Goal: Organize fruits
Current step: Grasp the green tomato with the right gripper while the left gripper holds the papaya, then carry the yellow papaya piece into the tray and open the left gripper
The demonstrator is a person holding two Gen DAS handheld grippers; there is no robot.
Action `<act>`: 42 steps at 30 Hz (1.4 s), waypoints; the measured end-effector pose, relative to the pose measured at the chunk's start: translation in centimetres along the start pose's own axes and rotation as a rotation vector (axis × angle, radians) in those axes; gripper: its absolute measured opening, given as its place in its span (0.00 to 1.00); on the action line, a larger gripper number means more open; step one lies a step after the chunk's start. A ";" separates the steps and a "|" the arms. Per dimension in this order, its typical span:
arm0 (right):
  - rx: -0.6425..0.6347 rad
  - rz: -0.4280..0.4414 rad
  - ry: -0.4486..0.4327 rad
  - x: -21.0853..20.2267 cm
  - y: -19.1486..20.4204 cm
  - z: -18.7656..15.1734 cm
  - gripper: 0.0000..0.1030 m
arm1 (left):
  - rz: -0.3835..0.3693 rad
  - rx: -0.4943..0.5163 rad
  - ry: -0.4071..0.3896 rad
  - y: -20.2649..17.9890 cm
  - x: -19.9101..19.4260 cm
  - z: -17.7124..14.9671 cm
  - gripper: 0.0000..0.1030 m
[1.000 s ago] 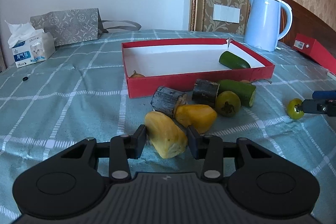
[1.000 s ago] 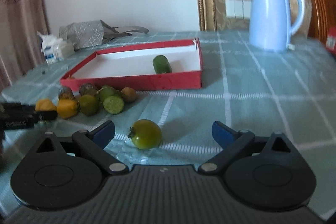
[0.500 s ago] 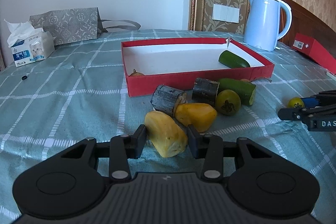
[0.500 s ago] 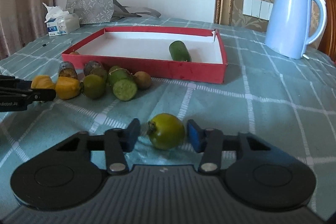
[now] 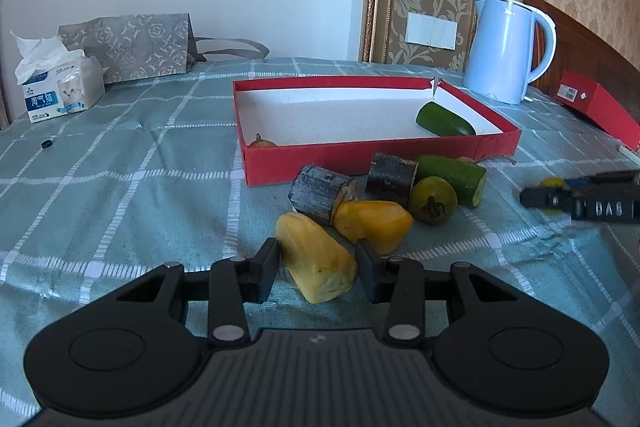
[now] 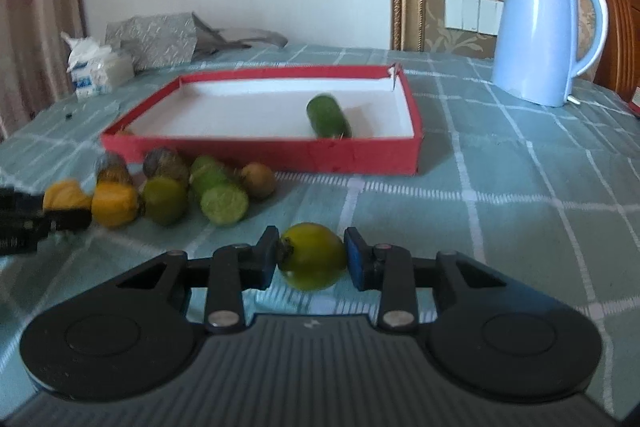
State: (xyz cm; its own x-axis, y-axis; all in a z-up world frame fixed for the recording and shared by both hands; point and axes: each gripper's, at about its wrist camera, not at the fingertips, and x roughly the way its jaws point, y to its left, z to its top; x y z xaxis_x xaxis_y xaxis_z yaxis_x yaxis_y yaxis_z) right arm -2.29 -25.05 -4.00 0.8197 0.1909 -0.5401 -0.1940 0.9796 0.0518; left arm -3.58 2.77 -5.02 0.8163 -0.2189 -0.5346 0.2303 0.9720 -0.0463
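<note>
My left gripper is shut on a pale yellow fruit piece at the near end of a fruit pile. My right gripper is shut on a yellow-green round fruit and holds it just above the cloth; it also shows at the right of the left wrist view. The red tray holds a green cucumber piece and a small brown fruit. The pile in front of it has an orange-yellow piece, two dark stem chunks, a green round fruit and a cucumber piece.
A blue kettle stands behind the tray on the right. A tissue pack and a grey paper bag are at the back left. A red box lies at the far right. A small black ring lies on the checked tablecloth.
My right gripper closed from wide open onto the yellow-green fruit and lifted it slightly towards the tray. My left gripper stayed shut on the pale yellow piece and barely moved.
</note>
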 end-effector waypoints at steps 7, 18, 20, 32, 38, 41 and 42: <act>-0.022 -0.053 -0.092 0.3 0.0 2.8 0.32 | 0.017 -0.009 0.014 0.1 -0.1 0.4 0.39; 0.018 -0.054 -0.107 1.4 -0.9 2.8 0.32 | 0.069 -0.004 -0.021 0.9 -1.1 1.8 0.39; 0.015 -0.052 -0.108 1.4 -0.7 2.7 0.32 | 0.079 -0.001 -0.032 1.1 -1.2 2.3 0.39; 0.014 -0.045 -0.091 1.7 -0.5 2.4 0.32 | 0.075 0.015 -0.095 1.3 -1.5 4.5 0.38; 0.022 -0.049 -0.090 1.7 -0.6 2.4 0.32 | 0.051 0.012 -0.108 1.1 -0.8 5.5 0.38; 0.023 -0.052 -0.090 1.8 -0.6 2.3 0.32 | 0.043 0.026 -0.114 0.8 0.2 6.4 0.38; 0.024 -0.053 -0.090 1.8 -0.6 2.3 0.32 | 0.041 0.033 -0.113 0.7 0.6 6.8 0.38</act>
State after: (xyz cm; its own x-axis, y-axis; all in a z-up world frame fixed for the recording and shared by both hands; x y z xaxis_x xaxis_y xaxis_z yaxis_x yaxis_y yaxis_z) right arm 0.56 -25.15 -3.04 0.8737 0.1426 -0.4650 -0.1372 0.9895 0.0456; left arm 0.69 2.76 0.31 0.8793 -0.1890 -0.4371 0.2111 0.9775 0.0021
